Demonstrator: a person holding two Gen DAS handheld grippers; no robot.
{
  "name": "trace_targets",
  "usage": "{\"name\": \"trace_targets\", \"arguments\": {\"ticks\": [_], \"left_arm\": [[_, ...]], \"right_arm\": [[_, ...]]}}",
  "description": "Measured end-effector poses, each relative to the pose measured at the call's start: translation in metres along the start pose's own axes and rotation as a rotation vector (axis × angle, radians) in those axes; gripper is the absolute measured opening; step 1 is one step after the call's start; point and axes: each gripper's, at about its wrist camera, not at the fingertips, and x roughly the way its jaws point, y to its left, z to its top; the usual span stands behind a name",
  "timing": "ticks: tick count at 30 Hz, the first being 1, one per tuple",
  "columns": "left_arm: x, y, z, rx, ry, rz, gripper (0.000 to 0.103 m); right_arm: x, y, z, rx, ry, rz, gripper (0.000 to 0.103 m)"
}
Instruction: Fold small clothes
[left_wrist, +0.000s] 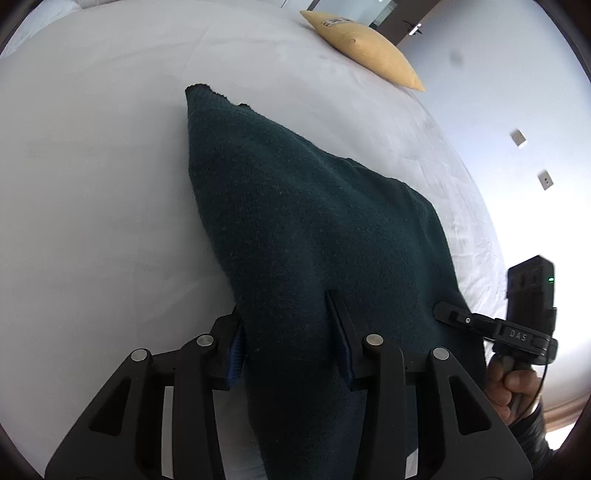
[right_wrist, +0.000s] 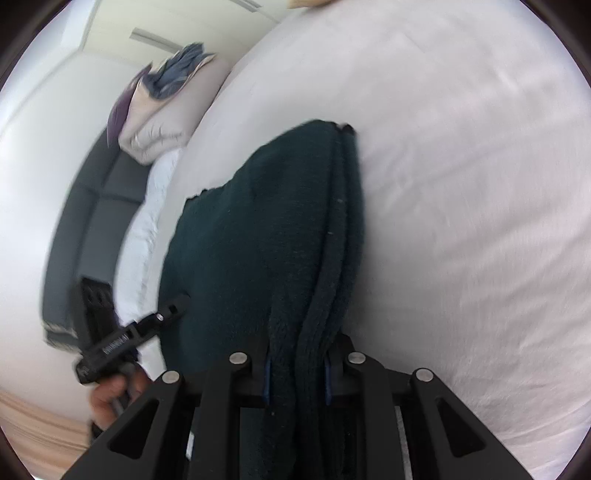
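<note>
A big white bed (left_wrist: 110, 184) fills most of both views, and its sheet is smooth with a few small creases. A yellow pillow (left_wrist: 364, 48) lies at the far edge of the bed. Past that edge is a pale wall (left_wrist: 517, 92) with two small square plates (left_wrist: 518, 137) on it. In the right wrist view, a pillow with a blue and purple pattern (right_wrist: 162, 103) leans at the head of the bed. A dark grey padded headboard (right_wrist: 88, 221) stands behind that pillow. A white pillow (right_wrist: 147, 229) lies just beside the headboard.
</note>
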Motion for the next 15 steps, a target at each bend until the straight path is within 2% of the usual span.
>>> {"name": "trace_targets", "arguments": {"ticks": [2, 4, 5, 6, 8, 9, 10, 11, 12, 13, 15], "left_arm": [[0.002, 0.0, 0.002, -0.002, -0.007, 0.0, 0.04], [-0.001, 0.004, 0.0, -0.009, -0.014, -0.007, 0.041], [0.011, -0.001, 0.007, -0.014, -0.014, -0.014, 0.041], [0.009, 0.0, 0.006, -0.016, -0.015, -0.019, 0.043], [0.014, 0.001, 0.009, -0.011, -0.02, -0.015, 0.05], [0.017, 0.004, 0.012, -0.01, -0.02, -0.004, 0.059], [0.017, 0.007, 0.014, -0.018, -0.023, 0.006, 0.062], [0.022, 0.005, 0.015, -0.025, -0.024, 0.002, 0.062], [0.023, 0.007, 0.017, -0.035, -0.02, -0.005, 0.062], [0.022, 0.008, 0.017, -0.035, -0.023, 0.0, 0.057], [0.02, 0.004, 0.022, -0.025, -0.029, 0.009, 0.041]], "right_arm": [[-0.002, 0.015, -0.001, -0.082, -0.012, -0.064, 0.023], [-0.003, 0.025, -0.004, -0.172, -0.013, -0.12, 0.029], [-0.003, 0.026, -0.004, -0.183, -0.007, -0.116, 0.033], [-0.003, 0.025, -0.001, -0.171, -0.002, -0.095, 0.042], [-0.005, 0.019, 0.007, -0.138, -0.024, -0.086, 0.045], [-0.004, 0.015, 0.013, -0.117, -0.036, -0.075, 0.046], [-0.003, 0.011, 0.019, -0.093, -0.041, -0.049, 0.044], [0.0, 0.008, 0.025, -0.08, -0.039, -0.028, 0.032], [0.005, 0.006, 0.031, -0.073, -0.029, -0.025, 0.024], [0.01, 0.008, 0.035, -0.078, -0.025, -0.036, 0.023], [0.009, 0.022, 0.038, -0.136, -0.043, -0.077, 0.019]]}}
